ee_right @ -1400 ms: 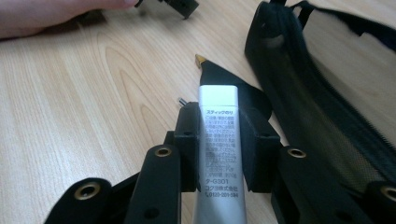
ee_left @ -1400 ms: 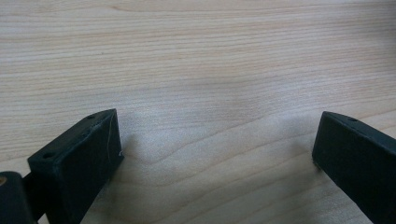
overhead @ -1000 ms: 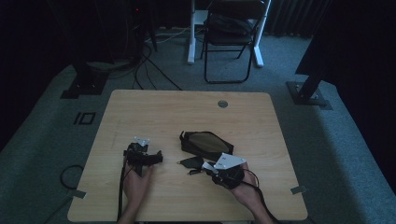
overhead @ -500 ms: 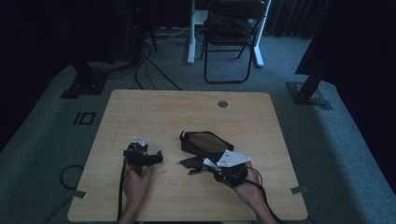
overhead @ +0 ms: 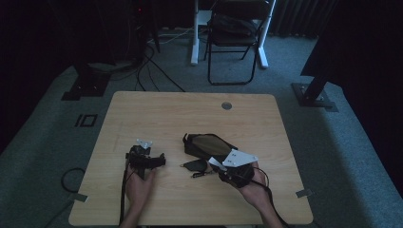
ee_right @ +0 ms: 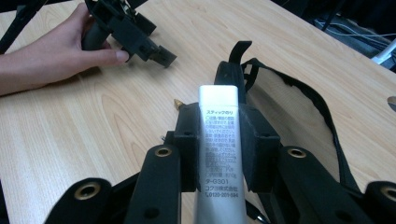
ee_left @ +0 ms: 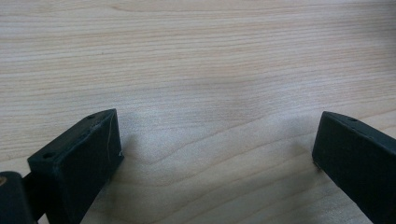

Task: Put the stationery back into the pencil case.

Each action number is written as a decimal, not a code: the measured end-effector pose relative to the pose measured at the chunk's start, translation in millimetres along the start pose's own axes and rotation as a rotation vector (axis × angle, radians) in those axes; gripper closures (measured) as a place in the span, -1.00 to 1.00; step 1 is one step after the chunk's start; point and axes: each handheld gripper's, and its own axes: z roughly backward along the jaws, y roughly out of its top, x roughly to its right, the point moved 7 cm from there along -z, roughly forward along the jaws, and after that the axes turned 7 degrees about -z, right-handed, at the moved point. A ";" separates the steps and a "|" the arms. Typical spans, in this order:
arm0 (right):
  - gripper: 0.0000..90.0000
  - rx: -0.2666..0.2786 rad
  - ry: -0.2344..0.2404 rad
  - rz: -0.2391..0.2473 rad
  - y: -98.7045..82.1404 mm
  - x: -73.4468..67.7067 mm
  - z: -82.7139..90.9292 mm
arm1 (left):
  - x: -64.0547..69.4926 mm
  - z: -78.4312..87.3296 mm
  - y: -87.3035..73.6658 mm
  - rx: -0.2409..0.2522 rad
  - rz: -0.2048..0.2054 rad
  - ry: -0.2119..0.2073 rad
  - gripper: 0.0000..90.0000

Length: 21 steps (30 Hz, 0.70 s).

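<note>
Beside the pouch [ee_right: 299, 102], right gripper [ee_right: 218, 135] clamps glue stick [ee_right: 218, 140].

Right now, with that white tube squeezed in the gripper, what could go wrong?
The glue stick is pinched by the right gripper along its smooth sides, with much of it sticking out beyond the pads, so it might slip or tilt. The open pencil case lies just ahead; a careless move could miss its opening or catch its zipper edge. The left gripper rests open, apart from the case, so nothing steadies it.
</note>
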 end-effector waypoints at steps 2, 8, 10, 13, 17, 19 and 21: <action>0.58 0.006 -0.001 -0.003 1.6 0.7 0.8 | 0.0 0.0 0.0 0.000 0.000 0.000 -0.97; 0.58 0.019 -0.008 -0.009 6.0 3.9 2.6 | 0.0 0.0 0.0 0.000 0.000 0.000 -0.97; 0.58 0.021 -0.010 -0.011 7.1 4.8 2.6 | 0.0 0.0 0.0 0.000 0.000 0.000 -0.97; 0.58 0.025 -0.010 -0.009 8.7 5.6 2.1 | 0.0 0.0 0.0 0.000 0.000 0.000 -0.97; 0.58 0.029 -0.015 -0.011 10.0 7.6 1.1 | 0.0 0.0 0.0 0.000 0.000 0.000 -0.97; 0.58 0.030 -0.017 -0.017 10.6 9.5 0.3 | 0.0 0.0 0.0 0.000 0.000 0.000 -0.97; 0.58 0.032 -0.020 -0.017 11.1 10.8 -0.2 | 0.0 0.0 0.0 0.000 0.000 0.000 -0.97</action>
